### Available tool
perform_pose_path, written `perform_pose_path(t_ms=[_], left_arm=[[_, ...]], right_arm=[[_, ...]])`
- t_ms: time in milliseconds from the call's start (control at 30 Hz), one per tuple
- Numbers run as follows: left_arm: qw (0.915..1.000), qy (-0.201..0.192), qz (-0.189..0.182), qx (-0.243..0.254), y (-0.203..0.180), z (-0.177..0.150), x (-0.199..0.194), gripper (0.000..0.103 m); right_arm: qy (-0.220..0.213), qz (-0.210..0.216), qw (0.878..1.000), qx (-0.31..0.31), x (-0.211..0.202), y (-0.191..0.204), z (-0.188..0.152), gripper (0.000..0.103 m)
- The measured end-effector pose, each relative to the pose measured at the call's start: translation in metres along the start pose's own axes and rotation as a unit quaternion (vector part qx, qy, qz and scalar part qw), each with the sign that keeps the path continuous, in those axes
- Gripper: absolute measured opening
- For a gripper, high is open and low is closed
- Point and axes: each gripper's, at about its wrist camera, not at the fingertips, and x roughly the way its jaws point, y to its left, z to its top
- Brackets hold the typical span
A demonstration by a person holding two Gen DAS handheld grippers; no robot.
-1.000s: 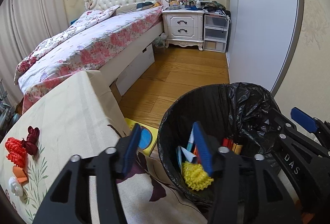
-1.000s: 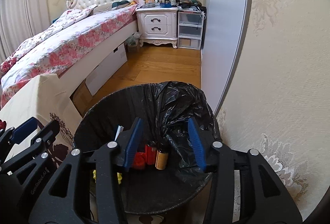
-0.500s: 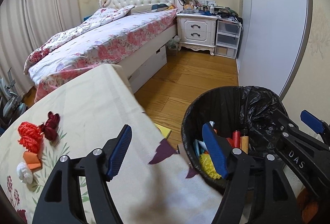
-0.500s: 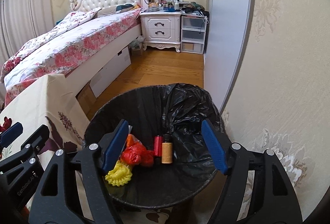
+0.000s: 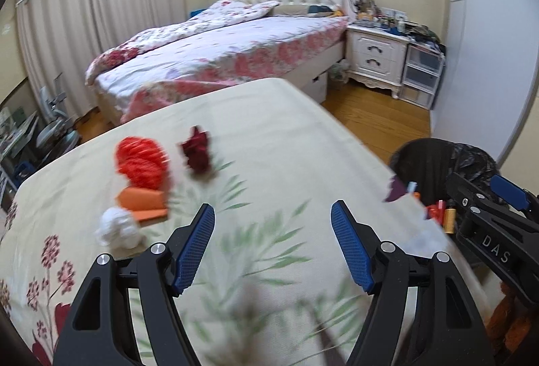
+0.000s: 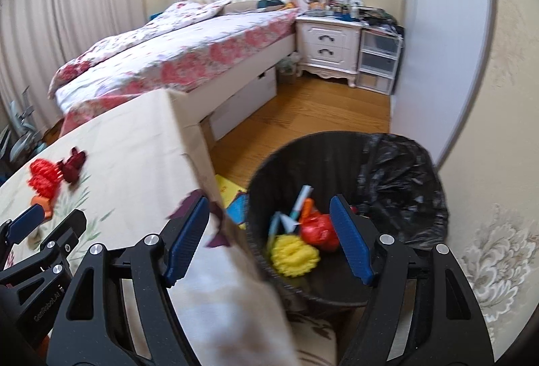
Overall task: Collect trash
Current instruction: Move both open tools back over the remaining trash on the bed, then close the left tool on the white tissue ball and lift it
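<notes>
Matte black plastic left gripper (image 5: 273, 246) with two angled fingers faced in blue cross-hatched textured pads (image 5: 196, 250); silver round screws (image 5: 157, 248) at the pivots; triangular cut-outs in the arms. Identical black-and-blue right gripper (image 6: 269, 239); white lettering "DAS" (image 5: 495, 248) on its side, seen from the left wrist.

The bench (image 5: 286, 137) wears matt cream cloth printed with leaves. At its ten o'clock lie a shaggy orange-red yarn tuft (image 5: 141, 162) and a fluffy white one (image 5: 116, 228). The bin (image 6: 296, 160) carries a glossy, crinkled black plastic liner (image 6: 404, 177). The grippers' jaws bear blue, finely ribbed pads (image 5: 195, 248) on matt black plastic. The floor (image 6: 303, 110) is smooth varnished wood.
</notes>
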Motion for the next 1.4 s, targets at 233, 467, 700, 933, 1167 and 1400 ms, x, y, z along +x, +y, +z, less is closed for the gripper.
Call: perform_pose_path(t_ms=[233,467,700,933,1167,1400], left_arm=[[0.9972,0.012,0.058,-0.045,0.058,-0.017,0.0,0.07],[0.9927,0.025,0.09,-0.077,0.1,-0.02,0.009,0.072],[0.9929,0.041,0.084,-0.074,0.115,-0.015,0.026,0.071],[0.9947,0.053,0.057,-0.068,0.12,-0.022,0.028,0.038],[0.9939,0.04,0.065,-0.08,0.14,-0.029,0.012,0.036],[0.9875,0.042,0.105,-0.109,0.186,-0.045,-0.004,0.036]], right_arm=[[0.02,0.047,0.998,-0.045,0.002,0.053,-0.008,0.072],[0.035,0.074,0.994,-0.071,0.008,0.089,-0.013,0.072],[0.042,0.081,0.992,-0.085,0.012,0.107,-0.013,0.073],[0.048,0.089,0.99,-0.095,0.016,0.118,-0.012,0.073],[0.049,0.104,0.987,-0.116,0.014,0.144,-0.014,0.073],[0.05,0.131,0.979,-0.147,0.007,0.185,-0.019,0.073]])
